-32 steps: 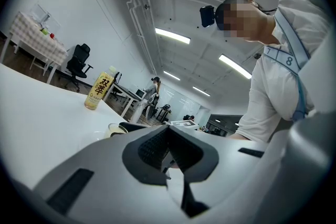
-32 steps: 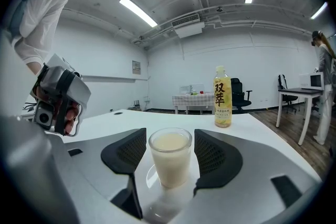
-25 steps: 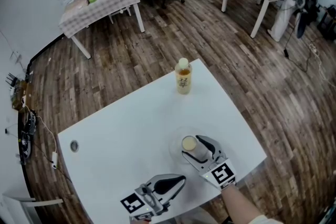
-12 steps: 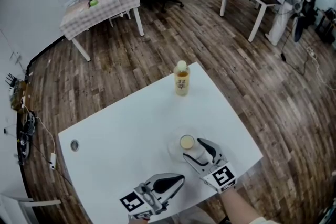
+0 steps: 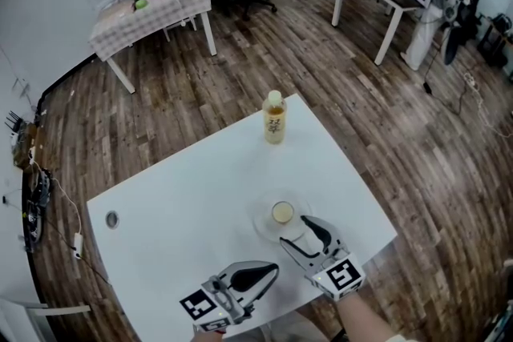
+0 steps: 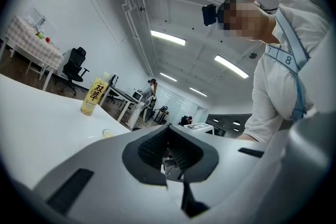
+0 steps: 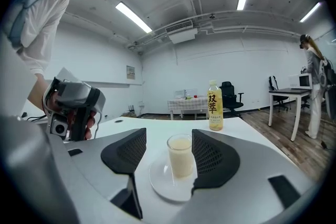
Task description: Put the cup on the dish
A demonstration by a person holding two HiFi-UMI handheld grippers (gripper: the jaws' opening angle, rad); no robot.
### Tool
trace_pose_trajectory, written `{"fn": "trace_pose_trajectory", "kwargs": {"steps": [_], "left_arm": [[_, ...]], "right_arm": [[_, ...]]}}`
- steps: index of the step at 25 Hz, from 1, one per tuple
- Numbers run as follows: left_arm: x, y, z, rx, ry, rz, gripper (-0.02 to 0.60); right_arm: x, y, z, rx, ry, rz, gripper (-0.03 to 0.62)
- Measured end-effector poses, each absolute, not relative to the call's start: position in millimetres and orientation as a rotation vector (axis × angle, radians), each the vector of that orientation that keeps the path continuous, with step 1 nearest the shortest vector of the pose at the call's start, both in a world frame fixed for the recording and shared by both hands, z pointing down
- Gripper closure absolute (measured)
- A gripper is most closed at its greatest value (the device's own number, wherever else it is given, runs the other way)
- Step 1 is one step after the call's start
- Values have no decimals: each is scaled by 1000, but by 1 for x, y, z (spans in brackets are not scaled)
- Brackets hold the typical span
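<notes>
Near the counter's (image 5: 200, 196) front edge, toward its right corner, the cup (image 7: 180, 157) of milky drink stood upright on the dish (image 7: 160, 184). It sat between the right claw's (image 5: 293, 229) parted jaws, apparently ungripped. The left claw (image 5: 271, 273) was closed and empty. The cup looked light, thin and spillable, so a gentle mid-wall grip would suit.

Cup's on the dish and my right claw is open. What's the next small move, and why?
Probably draw the right claw straight back toward you. The cup stands upright on the dish, and the jaws are apart beside it, so a straight retreat should avoid clipping it.
</notes>
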State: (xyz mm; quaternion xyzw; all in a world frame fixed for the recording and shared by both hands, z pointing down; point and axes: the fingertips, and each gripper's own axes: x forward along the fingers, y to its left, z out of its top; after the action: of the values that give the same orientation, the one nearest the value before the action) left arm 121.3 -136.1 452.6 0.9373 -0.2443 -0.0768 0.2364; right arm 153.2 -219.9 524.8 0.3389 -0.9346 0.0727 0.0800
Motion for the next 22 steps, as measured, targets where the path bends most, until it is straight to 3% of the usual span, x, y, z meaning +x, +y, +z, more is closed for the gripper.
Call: {"fn": "trace_pose_trajectory", "kwargs": {"steps": [5,15,22], "left_arm": [[118,-130,457,2571,-655,-202,580],[113,-122,454,2572,-627,-203,580],[111,-117,453,2576,-613,-206,580]], "right_arm": [[154,-209,522,1033,-2803,219,322],[153,-196,503,1094,-2810,167,533],[153,-189,499,1108,-2794,144,553]]}}
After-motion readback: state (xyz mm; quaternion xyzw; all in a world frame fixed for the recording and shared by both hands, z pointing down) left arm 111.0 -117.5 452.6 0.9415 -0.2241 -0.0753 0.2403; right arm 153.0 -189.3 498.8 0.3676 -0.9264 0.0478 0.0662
